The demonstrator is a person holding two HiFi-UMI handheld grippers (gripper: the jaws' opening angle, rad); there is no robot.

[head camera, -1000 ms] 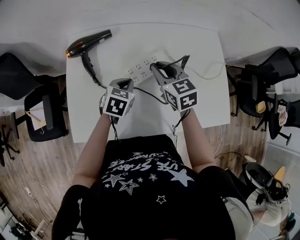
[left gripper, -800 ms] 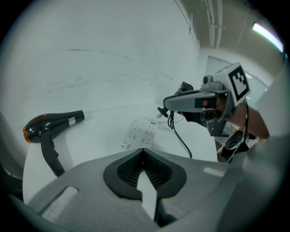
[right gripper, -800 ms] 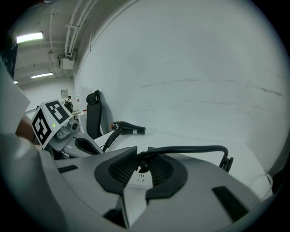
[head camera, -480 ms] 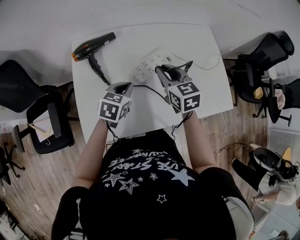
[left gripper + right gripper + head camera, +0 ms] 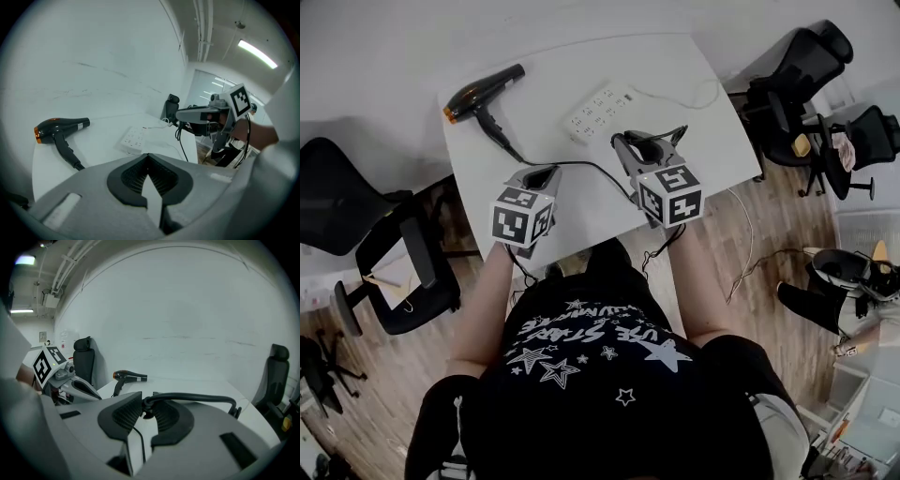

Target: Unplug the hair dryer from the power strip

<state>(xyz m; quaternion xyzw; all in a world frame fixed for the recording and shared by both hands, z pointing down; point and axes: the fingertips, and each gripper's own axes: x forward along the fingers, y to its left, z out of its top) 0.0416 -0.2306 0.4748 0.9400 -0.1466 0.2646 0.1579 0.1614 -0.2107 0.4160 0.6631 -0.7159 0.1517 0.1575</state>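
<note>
- One dryer (image 5: 481, 89) lies at the table's (image 5: 581, 208) far left corner; one strip (image 5: 600, 111) lies beside it, mid-table.
- One black cord (image 5: 581, 167) runs from the dryer to the right gripper (image 5: 144, 406).
- The right gripper's jaws are clamped on the plug (image 5: 146, 404), which is out of the strip and well apart from it.
- The left gripper's (image 5: 149, 155) jaws are closed tip to tip and empty, raised over the table's near edge.
</note>
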